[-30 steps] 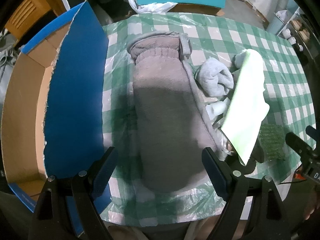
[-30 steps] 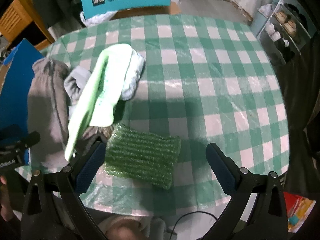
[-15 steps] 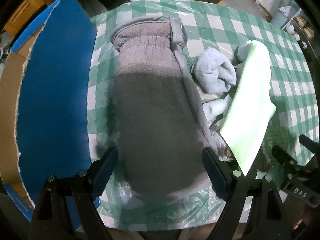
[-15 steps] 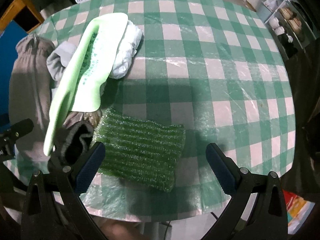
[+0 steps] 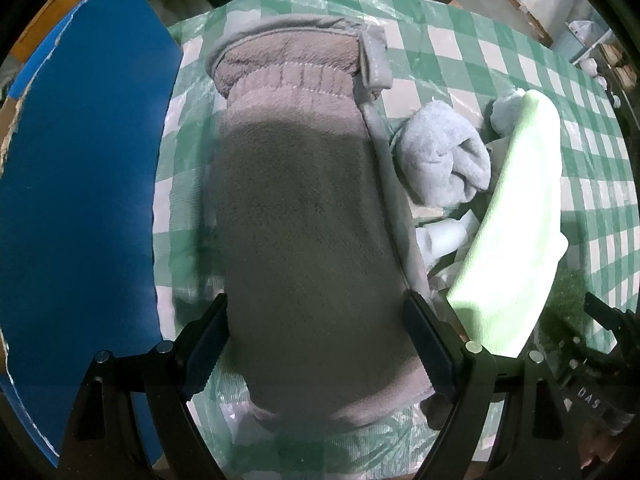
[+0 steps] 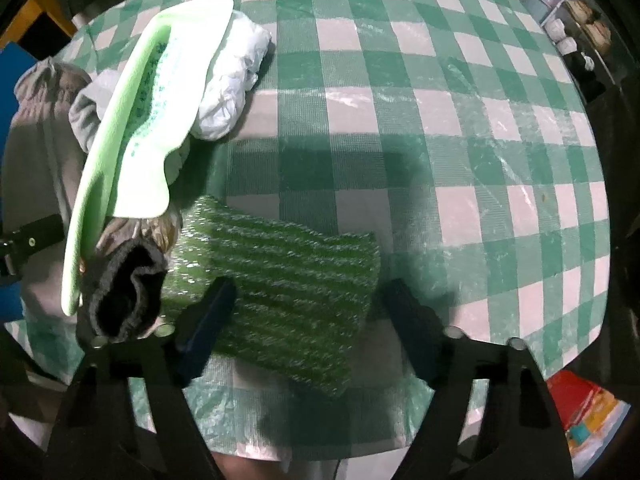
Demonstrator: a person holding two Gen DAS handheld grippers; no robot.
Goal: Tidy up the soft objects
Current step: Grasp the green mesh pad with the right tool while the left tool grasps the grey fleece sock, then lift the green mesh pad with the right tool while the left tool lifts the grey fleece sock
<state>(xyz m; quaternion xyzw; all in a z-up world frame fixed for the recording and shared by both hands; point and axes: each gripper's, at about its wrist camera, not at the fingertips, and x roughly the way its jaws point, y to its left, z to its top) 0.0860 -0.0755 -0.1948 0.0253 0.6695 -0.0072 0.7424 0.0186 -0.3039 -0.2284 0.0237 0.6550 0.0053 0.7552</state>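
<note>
- The left hand-held gripper (image 5: 316,340) points down over a long grey-brown fleece garment (image 5: 304,216) that runs from the upper centre of the left wrist view to the bottom centre. Its 2 jaws stand wide, 1 on each side of the garment's lower part; they sit right at its edges, and I cannot tell whether they press it.
- The garment lies flat on the surface (image 5: 472,56), which carries a green-and-white checked cover. Its ribbed cuff end is towards the top of the frame.
- A blue cardboard flap (image 5: 80,200) fills the left of that view, just beside the garment.
- To the right of the garment lie a rolled pale grey towel (image 5: 444,160), a small white foam tube (image 5: 440,236) and a light green foam sheet (image 5: 516,240) propped at a slant over other things.
- The right hand-held gripper (image 6: 308,312) points down over a green bubble-wrap pad (image 6: 280,276) at the lower centre of the right wrist view. Its jaws are closing, the pad lies between them, and the left jaw overlaps the pad's left part. No firm grip shows.
- At the lower left of that view a dark grey knit item (image 6: 124,296) lies touching the pad's left edge, partly under the green foam sheet.
- A crumpled white plastic bag (image 6: 232,84) sits at the upper left, beneath the sheet's top end.
- The right half of the surface shows only the checked cover.
</note>
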